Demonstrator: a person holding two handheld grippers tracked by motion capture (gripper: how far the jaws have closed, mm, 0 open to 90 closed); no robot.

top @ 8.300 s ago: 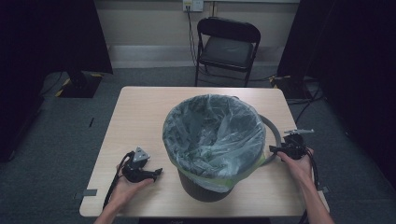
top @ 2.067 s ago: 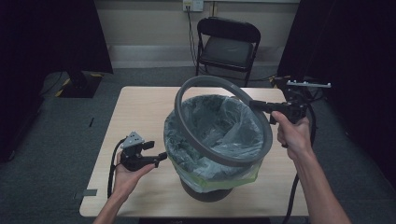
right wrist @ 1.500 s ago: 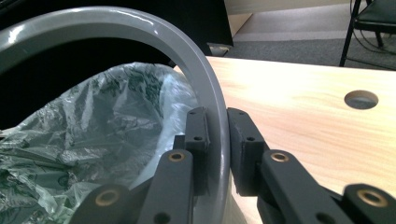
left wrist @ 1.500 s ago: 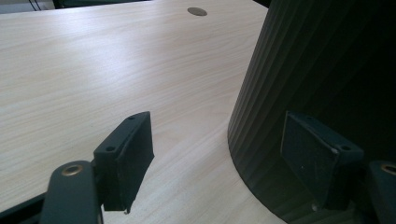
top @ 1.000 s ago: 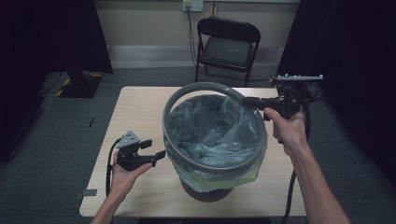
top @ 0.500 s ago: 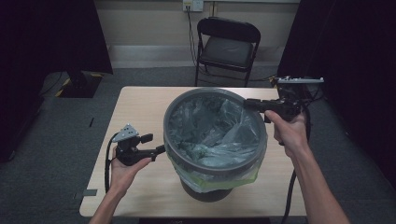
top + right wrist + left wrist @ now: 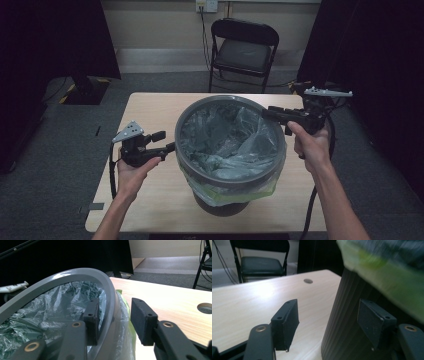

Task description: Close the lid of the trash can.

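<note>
On the table (image 7: 150,200), the ring (image 7: 75,277) sits between the right claw's (image 7: 113,320) parted jaws, ungripped; the bag (image 7: 225,140) could be pulled loose. Left claw (image 7: 328,322) is held open, empty.

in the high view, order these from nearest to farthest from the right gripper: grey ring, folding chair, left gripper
1. grey ring, at the jaws of the right gripper, on the bin top
2. folding chair, behind the table
3. left gripper, across the bin on the left
</note>
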